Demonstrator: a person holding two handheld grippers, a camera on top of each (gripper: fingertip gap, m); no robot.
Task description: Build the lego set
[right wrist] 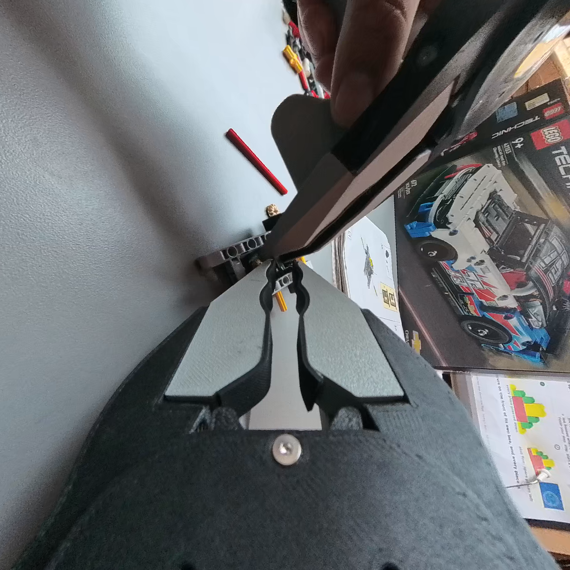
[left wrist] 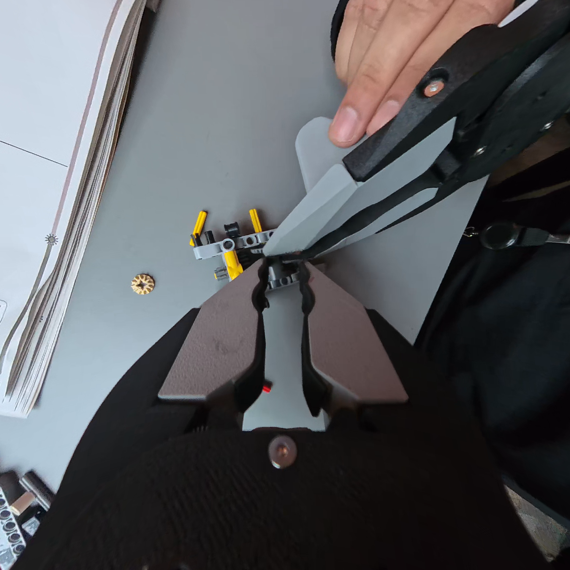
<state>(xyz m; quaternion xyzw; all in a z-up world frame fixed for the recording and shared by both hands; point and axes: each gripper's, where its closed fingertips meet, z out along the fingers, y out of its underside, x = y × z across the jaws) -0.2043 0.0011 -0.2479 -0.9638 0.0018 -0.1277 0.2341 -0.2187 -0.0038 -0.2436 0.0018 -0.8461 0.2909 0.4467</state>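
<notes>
The small grey, black and yellow Lego Technic assembly (left wrist: 234,249) lay on the plain grey worktop (left wrist: 191,129), just beyond the tips of both tools. In the left wrist view it stood at twelve o'clock from the left gripper (left wrist: 282,271), whose jaws were drawn narrow around a grey beam end of the build. The right gripper (left wrist: 277,251) came in from two o'clock, its tips meeting the same spot from above. In the right wrist view the right gripper (right wrist: 283,274) likewise had its jaws nearly together, pinching a short light-grey holed piece (right wrist: 284,281) with a thin yellow axle (right wrist: 281,300) just below it. Whether that piece was already seated in the assembly could not be told.

The long dark-grey holed beam (right wrist: 243,246) ran toward ten o'clock from the right jaws, so any push probably had to go across that axis while the left tool braced it. Both tools were equally close.

A tan bevel gear (left wrist: 143,284) lay apart at nine o'clock, beside the white instruction booklet (left wrist: 46,154). A long red axle (right wrist: 256,162) and the printed Lego box (right wrist: 481,246) lay farther off.
</notes>
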